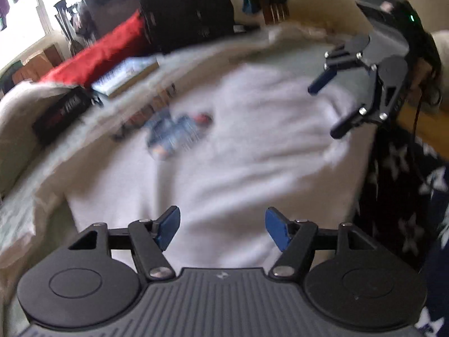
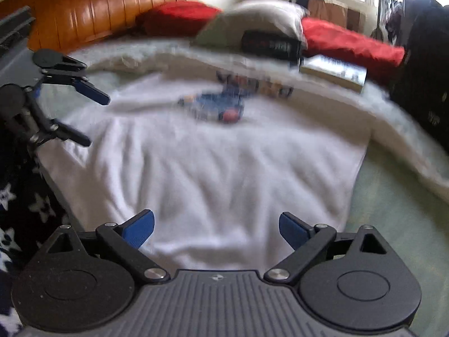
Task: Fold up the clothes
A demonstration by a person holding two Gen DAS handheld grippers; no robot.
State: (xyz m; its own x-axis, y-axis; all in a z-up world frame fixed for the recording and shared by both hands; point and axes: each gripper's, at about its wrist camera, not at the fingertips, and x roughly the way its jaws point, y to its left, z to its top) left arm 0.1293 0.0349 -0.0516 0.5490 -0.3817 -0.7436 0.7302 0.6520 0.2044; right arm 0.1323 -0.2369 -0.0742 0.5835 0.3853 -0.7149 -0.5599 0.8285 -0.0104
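White cotton fills both views: the T-shirt (image 1: 224,146) lies spread on the bed (image 2: 393,210), print side up, with a blue and red graphic (image 2: 216,106) toward its far end. From your left wrist camera the shirt runs from just in front of the fingers out to the far edge of the bedding; from the right one it covers the middle of the scene, its right edge straight against the pale green sheet.

Your left gripper (image 1: 223,229) has its jaws spread wide and holds nothing; its blue pads (image 1: 168,229) hover over the near hem. Your right gripper (image 2: 216,230) is likewise released and empty, poised over the near end of the cloth.

As far as the pictures show, folding has hardly begun. The body looks flat and smoothed, only lightly wrinkled, and no fold across it is visible. Motion blur makes it hard to tell whether the sleeves are tucked under. What is left, by my reading, is nearly everything: take the near edge or the sides, bring them over, then halve the length.

Far off sit red cushions (image 2: 350,45), a book (image 2: 334,70) and a dark box (image 2: 269,45), well apart from the shirt.
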